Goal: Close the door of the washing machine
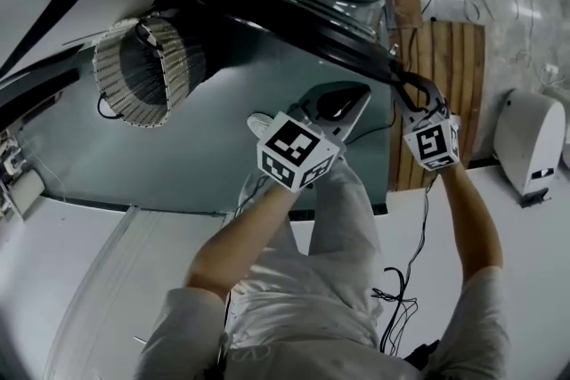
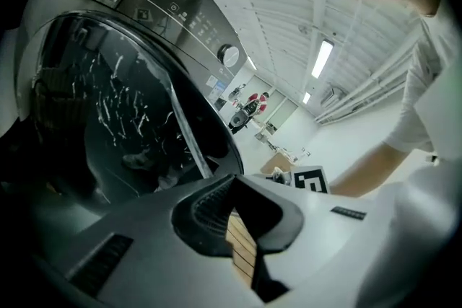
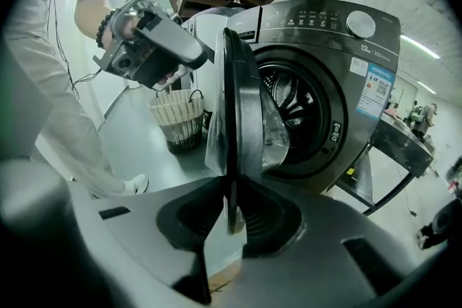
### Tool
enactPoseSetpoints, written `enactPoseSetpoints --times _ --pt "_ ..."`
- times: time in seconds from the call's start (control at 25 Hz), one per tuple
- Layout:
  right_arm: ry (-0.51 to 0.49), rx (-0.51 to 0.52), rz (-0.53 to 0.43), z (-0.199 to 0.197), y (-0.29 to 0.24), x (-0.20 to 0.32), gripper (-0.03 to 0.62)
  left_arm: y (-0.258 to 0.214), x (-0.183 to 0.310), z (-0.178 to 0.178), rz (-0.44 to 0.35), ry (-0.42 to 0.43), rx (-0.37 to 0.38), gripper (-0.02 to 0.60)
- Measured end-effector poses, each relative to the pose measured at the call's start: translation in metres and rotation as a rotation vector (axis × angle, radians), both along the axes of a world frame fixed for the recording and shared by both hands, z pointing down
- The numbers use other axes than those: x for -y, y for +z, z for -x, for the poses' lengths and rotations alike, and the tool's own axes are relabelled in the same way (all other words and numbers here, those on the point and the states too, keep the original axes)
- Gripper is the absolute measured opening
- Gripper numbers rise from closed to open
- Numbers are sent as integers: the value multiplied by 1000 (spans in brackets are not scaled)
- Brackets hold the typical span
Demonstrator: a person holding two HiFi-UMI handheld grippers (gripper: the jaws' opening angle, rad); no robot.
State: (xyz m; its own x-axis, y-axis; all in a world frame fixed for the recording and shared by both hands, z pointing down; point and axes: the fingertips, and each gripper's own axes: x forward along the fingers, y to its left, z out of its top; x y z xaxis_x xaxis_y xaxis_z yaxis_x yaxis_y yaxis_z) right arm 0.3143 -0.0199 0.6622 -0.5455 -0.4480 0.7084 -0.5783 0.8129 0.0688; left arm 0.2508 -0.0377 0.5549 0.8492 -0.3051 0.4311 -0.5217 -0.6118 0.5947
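The dark washing machine (image 3: pixel 339 32) stands with its round door (image 3: pixel 242 104) swung out edge-on toward me, the drum (image 3: pixel 299 108) showing behind it. My right gripper (image 3: pixel 231 211) is shut on the door's rim, the rim pinched between its pads. In the head view the door (image 1: pixel 338 36) is a black arc at the top, with the right gripper (image 1: pixel 411 93) at its end. My left gripper (image 1: pixel 359 95) hangs just left of it, near the door but apart from it. In its own view the left gripper (image 2: pixel 234 187) is shut on nothing, and the door glass (image 2: pixel 123 126) fills the left.
A wicker basket (image 1: pixel 147 71) stands on the green floor left of the machine and also shows as the basket (image 3: pixel 177 115) beyond the door. A wooden slatted board (image 1: pixel 454 93) and a white appliance (image 1: pixel 530 142) lie to the right. Cables (image 1: pixel 396 298) trail by my legs.
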Motion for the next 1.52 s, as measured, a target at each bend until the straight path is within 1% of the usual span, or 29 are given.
enactPoseSetpoints --times 0.16,0.44,0.6,0.76,0.92,1.16,1.52 --pt "-42 -19 -2 -11 1 24 80 0 17 -12 -37 38 -8 2" --pt "-42 -61 -20 -33 -1 70 92 3 56 -21 -87 52 -7 3" --pt "-70 -74 -23 -39 0 90 97 6 75 -22 -103 61 -1 2" --pt "-99 -90 -27 -45 0 108 101 4 91 -29 -122 83 -15 3" --pt "-84 -99 -45 -48 1 128 109 3 105 -29 -155 96 -14 2" --pt "-88 -110 -65 -54 1 153 115 6 120 -30 -167 90 -16 3" --pt "-53 -133 -88 -59 2 200 124 3 143 -27 -190 76 -15 2"
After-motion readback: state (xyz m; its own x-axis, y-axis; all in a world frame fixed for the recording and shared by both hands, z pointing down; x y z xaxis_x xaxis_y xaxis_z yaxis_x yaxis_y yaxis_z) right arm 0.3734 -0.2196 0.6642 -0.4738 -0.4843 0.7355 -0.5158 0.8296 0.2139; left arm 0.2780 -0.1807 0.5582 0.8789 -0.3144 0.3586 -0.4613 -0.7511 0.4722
